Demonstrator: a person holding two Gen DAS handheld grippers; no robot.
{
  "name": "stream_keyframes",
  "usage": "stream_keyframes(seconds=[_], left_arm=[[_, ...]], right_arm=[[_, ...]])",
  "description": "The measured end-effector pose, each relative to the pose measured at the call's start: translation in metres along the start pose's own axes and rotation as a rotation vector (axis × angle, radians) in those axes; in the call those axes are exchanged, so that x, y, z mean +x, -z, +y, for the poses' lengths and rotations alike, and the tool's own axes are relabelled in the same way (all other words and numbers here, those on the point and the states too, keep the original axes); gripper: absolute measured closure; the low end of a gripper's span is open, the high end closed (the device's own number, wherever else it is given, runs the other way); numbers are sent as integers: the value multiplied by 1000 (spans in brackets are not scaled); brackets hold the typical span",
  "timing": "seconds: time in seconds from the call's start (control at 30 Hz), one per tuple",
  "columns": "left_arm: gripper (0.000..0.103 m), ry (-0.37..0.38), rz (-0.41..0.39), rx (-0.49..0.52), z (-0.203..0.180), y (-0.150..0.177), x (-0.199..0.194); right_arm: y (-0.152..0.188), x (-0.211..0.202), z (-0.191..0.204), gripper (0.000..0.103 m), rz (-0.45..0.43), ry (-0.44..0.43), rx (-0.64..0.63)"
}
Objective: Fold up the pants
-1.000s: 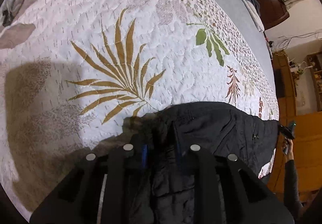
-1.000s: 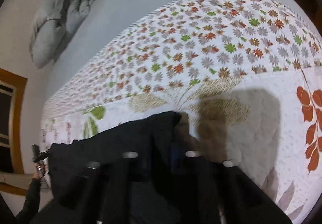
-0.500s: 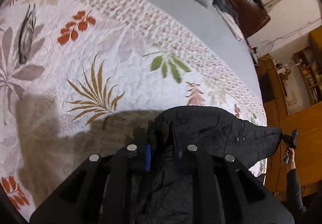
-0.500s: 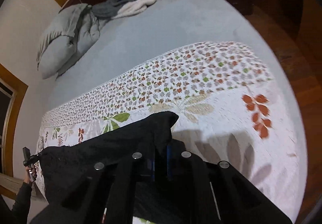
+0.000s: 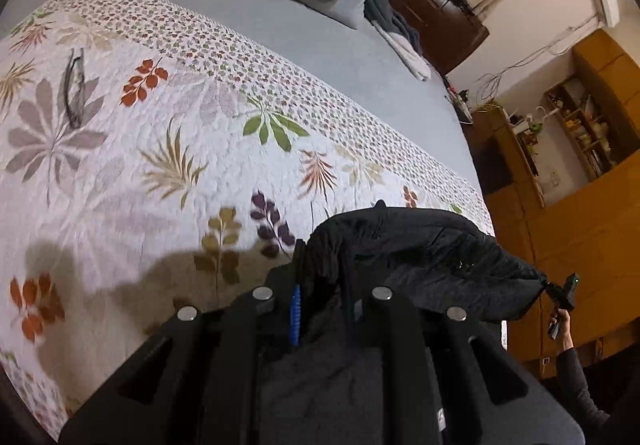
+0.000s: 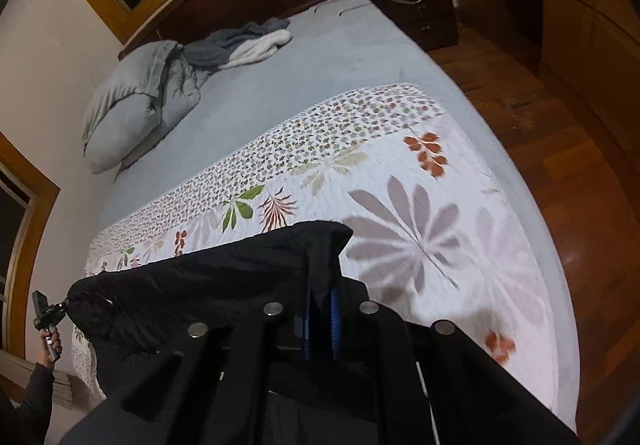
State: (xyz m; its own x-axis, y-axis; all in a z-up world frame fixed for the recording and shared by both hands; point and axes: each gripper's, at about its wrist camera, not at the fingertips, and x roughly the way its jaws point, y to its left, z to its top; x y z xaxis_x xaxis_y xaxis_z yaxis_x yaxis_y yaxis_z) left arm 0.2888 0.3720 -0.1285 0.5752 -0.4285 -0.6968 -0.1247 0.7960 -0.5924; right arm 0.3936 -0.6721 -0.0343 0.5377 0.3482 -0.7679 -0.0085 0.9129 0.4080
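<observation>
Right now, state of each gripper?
Left gripper: shut on the black quilted fabric pants.
Right gripper: shut on the same pants.

We are in a bedroom: a big bed (image 6: 328, 61) fills the middle, with pillows (image 6: 132, 105) upper left.

No readable text or labels

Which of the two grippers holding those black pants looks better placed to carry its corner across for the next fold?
Neither clearly: the left gripper and right gripper each pinch a corner of the black pants above the quilt.
</observation>
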Motion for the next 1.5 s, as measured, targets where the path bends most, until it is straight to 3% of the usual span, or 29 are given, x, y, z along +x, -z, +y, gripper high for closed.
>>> stream_keyframes(seconds=[0.3, 0.53, 0.6, 0.73, 0.9, 0.93, 1.03, 1.07, 1.13, 1.17, 1.2, 1.3, 1.4, 1.5], left_arm=[[89, 27, -15, -38, 15, 80, -43], [89, 49, -62, -131, 41, 124, -55], [89, 60, -65, -158, 51, 141, -56], [87, 81, -63, -216, 71, 182, -51], [82, 50, -15, -294, 99, 224, -41], [80, 39, -2, -303, 102, 232, -40], [73, 11, 10, -316, 104, 244, -42], [66, -4, 16, -324, 105, 246, -44], [61, -79, 29, -338, 109, 251, -49], [61, -126, 36, -338, 113, 255, -56], [61, -145, 36, -337, 114, 258, -61], [54, -243, 17, -289, 107, 265, -86], [46, -200, -27, -220, 74, 270, -105], [29, -155, -69, -133, 22, 276, -109]], right_arm=[[77, -52, -11, 96, -81, -11, 15], [43, -55, 18, 96, -121, 13, -57], [48, -62, 26, 96, -154, 1, -96], [108, -74, 13, 96, -209, 4, -191], [216, -83, -34, 91, -294, -31, -106], [235, -83, -42, 85, -294, -42, -57], [277, -80, -50, 45, -280, -33, 20], [290, -78, -53, 45, -269, -30, 57], [307, -72, -59, 42, -233, -47, 134], [312, -70, -61, 32, -221, -49, 159], [319, -68, -62, 28, -205, -47, 207], [333, -65, -66, 27, -171, -143, 302], [340, -68, -62, 23, -190, -291, 390], [334, -62, -63, 19, -190, -342, 472]])
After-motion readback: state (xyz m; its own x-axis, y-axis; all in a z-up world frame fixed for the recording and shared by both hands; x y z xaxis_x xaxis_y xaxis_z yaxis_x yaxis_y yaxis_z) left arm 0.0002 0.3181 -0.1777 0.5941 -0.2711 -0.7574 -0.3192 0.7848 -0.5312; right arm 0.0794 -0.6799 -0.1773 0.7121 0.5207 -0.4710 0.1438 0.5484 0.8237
